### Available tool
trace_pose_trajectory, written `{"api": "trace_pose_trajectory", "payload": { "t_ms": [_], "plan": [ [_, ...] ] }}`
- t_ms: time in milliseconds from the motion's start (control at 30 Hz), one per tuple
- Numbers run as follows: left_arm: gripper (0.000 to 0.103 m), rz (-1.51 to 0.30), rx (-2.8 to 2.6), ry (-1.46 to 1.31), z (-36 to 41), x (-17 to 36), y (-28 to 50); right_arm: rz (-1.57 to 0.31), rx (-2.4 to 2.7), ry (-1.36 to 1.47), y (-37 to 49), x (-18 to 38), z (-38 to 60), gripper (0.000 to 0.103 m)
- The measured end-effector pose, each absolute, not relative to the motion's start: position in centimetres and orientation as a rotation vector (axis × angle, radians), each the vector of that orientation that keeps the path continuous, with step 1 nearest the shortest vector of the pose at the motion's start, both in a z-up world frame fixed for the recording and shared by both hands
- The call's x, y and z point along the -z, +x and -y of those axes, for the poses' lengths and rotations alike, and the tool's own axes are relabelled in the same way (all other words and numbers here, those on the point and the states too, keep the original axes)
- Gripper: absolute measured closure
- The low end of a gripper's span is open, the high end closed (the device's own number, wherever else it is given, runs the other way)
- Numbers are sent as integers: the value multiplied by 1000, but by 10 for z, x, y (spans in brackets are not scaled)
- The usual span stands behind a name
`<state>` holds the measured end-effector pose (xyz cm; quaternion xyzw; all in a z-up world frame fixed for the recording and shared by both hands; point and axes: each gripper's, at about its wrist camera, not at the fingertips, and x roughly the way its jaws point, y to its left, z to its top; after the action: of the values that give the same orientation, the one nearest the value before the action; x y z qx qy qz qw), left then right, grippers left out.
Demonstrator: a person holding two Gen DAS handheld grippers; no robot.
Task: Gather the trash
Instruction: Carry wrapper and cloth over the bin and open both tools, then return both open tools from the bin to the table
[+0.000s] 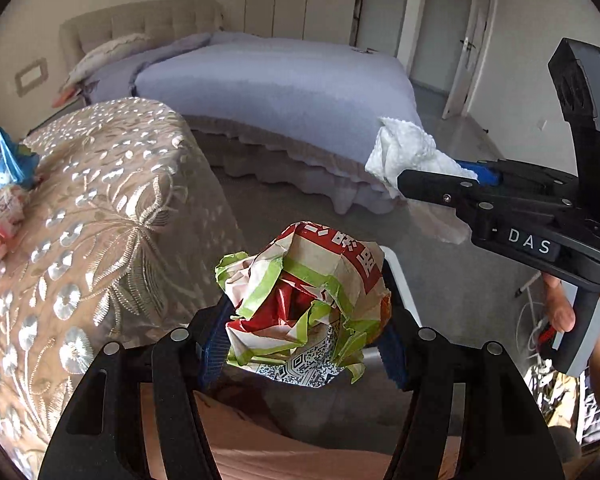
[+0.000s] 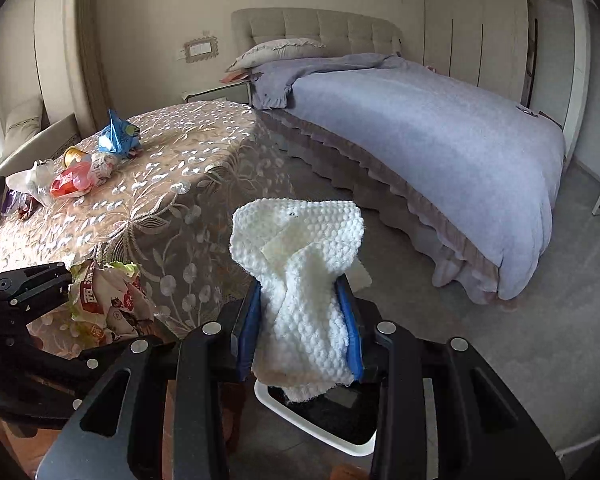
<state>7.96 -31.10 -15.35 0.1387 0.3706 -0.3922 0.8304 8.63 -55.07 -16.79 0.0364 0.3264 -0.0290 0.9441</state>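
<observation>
My left gripper [image 1: 300, 344] is shut on a crumpled red, green and white paper wrapper [image 1: 304, 304], held in the air beside the table; the wrapper also shows in the right wrist view [image 2: 104, 300]. My right gripper [image 2: 304, 336] is shut on a white paper towel [image 2: 300, 264], held above a white-rimmed bin [image 2: 340, 440] on the floor. The right gripper and its towel [image 1: 408, 152] show at the right of the left wrist view. More trash lies on the table: a blue packet [image 2: 118, 136], a red bag [image 2: 72, 182] and a clear bag [image 2: 32, 180].
A table with an embroidered beige cloth [image 2: 148, 208] stands at left. A bed with a lilac cover [image 2: 420, 128] fills the right and back. Grey floor [image 2: 520, 340] lies between them. Doors [image 1: 460, 40] are at the far side.
</observation>
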Motion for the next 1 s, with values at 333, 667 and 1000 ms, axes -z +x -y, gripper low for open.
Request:
{"api": "trace_pose_trajectory", "payload": {
  "t_ms": [333, 667, 1000],
  "plan": [
    [41, -849, 950, 367, 380, 205, 78, -751, 60, 79, 92, 210, 572, 65],
    [41, -978, 1046, 471, 439, 281, 100, -900, 132, 217, 124, 293, 617, 65],
    [5, -1029, 1058, 477, 459, 315, 108, -982, 176, 315, 134, 350, 651, 5]
  ]
}}
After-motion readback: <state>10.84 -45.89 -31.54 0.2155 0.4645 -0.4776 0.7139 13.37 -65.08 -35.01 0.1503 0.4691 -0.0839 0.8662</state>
